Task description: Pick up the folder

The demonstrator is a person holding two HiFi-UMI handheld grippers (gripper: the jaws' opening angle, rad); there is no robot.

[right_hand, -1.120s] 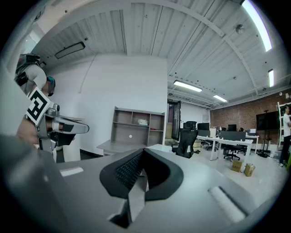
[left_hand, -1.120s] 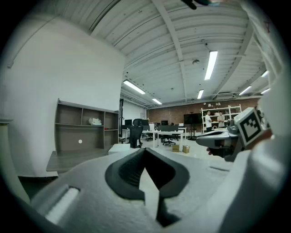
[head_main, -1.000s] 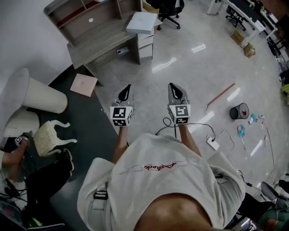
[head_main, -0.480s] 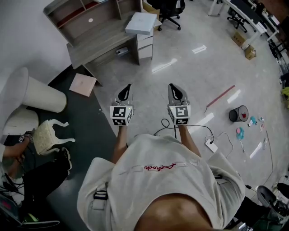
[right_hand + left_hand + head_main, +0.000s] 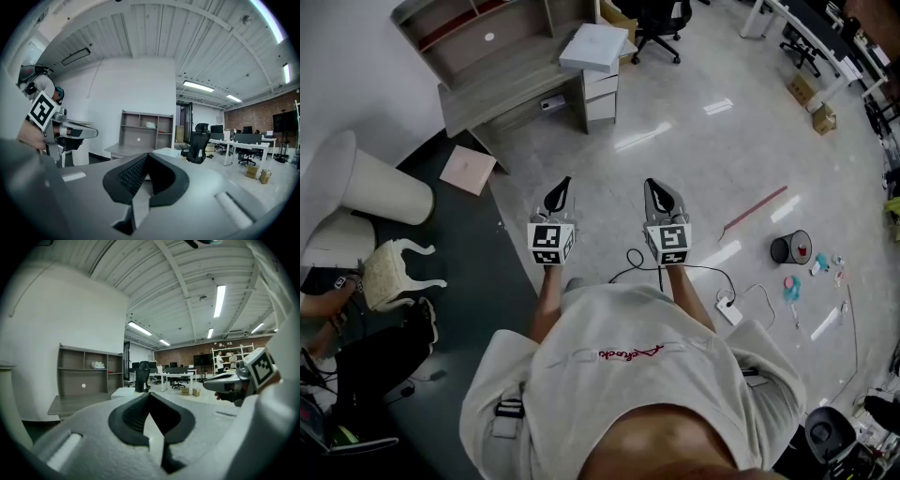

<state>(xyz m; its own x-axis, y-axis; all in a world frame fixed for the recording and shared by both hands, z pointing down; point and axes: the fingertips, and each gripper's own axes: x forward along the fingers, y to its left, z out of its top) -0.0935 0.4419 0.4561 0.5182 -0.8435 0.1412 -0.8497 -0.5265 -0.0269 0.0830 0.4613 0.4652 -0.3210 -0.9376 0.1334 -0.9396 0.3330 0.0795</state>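
A flat white folder (image 5: pixel 593 47) lies on top of a low drawer cabinet beside the grey desk (image 5: pixel 502 80), far ahead of both grippers. It also shows small in the left gripper view as the folder (image 5: pixel 125 391) and in the right gripper view as the folder (image 5: pixel 165 152). A pink flat board (image 5: pixel 469 169) lies on the floor at the edge of the dark mat. My left gripper (image 5: pixel 560 193) and right gripper (image 5: pixel 661 193) are held side by side at waist height, pointing toward the desk. Both are shut with nothing between the jaws, as the left gripper (image 5: pixel 149 395) and right gripper (image 5: pixel 147 157) show.
A black office chair (image 5: pixel 656 21) stands right of the cabinet. White cylinders (image 5: pixel 370 187) and an ornate stool (image 5: pixel 394 272) sit on the left, near a seated person (image 5: pixel 356 347). A cable with a power strip (image 5: pixel 727 309), a black bin (image 5: pixel 792 247) and a red strip (image 5: pixel 755 211) lie on the floor.
The person has stepped a little toward the desk: the bin and power strip slid back in the head view. Both grippers stay shut and side by side.
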